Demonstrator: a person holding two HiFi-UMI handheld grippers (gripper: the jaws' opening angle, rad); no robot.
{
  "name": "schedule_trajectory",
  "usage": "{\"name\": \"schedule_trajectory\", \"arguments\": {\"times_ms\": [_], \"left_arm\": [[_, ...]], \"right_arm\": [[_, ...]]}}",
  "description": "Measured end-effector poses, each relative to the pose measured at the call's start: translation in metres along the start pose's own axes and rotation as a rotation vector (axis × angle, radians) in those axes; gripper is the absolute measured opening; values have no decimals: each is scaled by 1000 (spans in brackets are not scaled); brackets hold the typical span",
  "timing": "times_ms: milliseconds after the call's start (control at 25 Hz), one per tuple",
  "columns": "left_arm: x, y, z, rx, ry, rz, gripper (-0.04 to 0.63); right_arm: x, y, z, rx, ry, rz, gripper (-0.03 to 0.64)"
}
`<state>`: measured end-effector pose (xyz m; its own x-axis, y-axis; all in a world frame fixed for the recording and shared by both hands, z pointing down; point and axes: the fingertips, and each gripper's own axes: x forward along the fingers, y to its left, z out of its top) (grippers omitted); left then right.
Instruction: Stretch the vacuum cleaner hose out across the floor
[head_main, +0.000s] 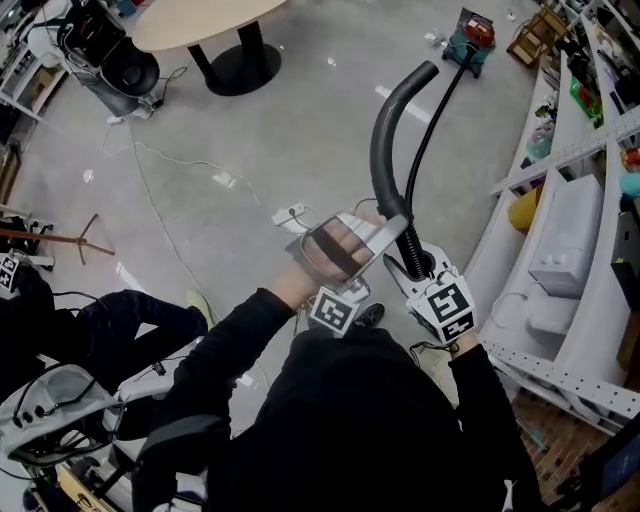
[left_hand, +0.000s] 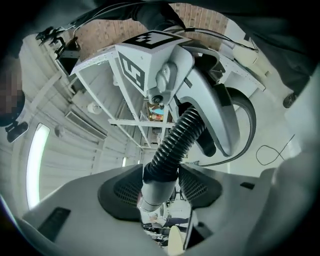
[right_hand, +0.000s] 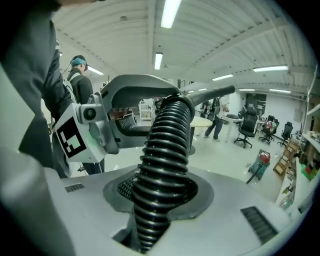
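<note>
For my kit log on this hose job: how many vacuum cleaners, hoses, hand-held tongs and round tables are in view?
vacuum cleaner: 1
hose: 1
tongs: 2, the left tongs and the right tongs, each shut on the hose
round table: 1
Total: 5

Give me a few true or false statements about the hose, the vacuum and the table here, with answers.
The left claw and right claw both clamp the black ribbed vacuum hose. True.
The red and teal vacuum cleaner stands right under the claws. False: it stands far off across the room.
The round beige table has a black base. True.
The white metal shelving fills the left side of the head view. False: it is on the right side.
</note>
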<state>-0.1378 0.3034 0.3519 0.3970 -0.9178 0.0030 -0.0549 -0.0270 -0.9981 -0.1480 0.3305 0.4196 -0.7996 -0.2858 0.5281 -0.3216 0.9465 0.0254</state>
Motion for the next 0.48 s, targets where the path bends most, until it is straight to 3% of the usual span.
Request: {"name": "schedule_trajectory", "arguments": {"times_ms": [120,200,240,280,320,360,400,480], "left_arm": [[-32,-12,-23,-57,10,27,261],[-57,-14,-63,-145,104,62,261],[-69,-16,-90,-237,173,58,261],[-81,-22,-117,-384,242,26,261],[-92,-30,-138,-599,293,-38,261],[-100,-39,-150,-871,312,-125,261],[-105,-45,-153,-1178,291,-218,261],[-105,-44,-140,-1790,155,-379,261]], "right_arm": [[15,16,-19,26,46,-42,121],[22,22,-32,21,65,-89,114],[23,24,-38,23,69,-110,114],[22,26,-44,28,69,-127,114],[20,30,-49,32,67,-140,114],[17,35,-54,34,64,-148,114],[13,41,-59,29,62,-154,114],[3,55,-72,-11,63,-165,114]]}}
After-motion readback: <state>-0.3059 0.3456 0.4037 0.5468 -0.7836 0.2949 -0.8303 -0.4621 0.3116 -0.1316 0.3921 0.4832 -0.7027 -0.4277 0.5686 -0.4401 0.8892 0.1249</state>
